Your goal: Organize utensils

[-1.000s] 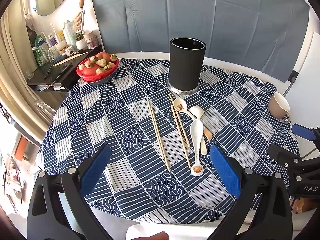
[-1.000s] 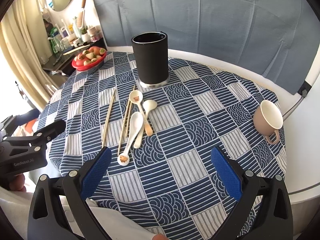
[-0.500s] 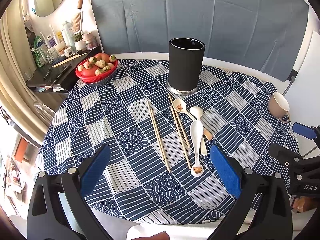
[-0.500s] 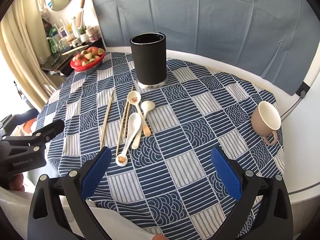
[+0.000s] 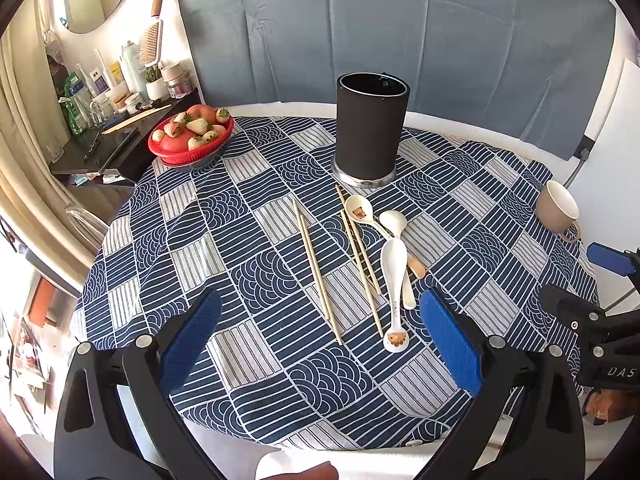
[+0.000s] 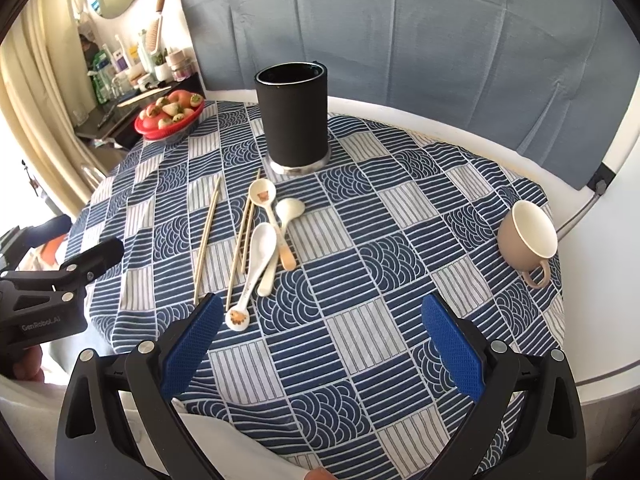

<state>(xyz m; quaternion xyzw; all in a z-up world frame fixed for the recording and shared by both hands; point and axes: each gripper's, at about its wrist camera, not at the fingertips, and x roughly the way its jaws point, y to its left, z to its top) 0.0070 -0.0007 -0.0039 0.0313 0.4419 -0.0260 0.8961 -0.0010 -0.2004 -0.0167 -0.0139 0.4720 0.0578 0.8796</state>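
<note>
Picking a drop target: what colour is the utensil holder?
Matte black utensil holder with a silver base ring, clearest in the left wrist view.

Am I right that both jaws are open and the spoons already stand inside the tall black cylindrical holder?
Not quite. Both views show the white ceramic spoons lying on the blue patterned tablecloth in front of the tall black cylindrical holder. Both jaws are open.

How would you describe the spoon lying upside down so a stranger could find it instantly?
Start at the tall black utensil holder on the patterned tablecloth. In front of it lie chopsticks and three spoons. Yours is the white spoon nearest the grippers, bowl facing down, with a bear paw on its handle end.
</note>
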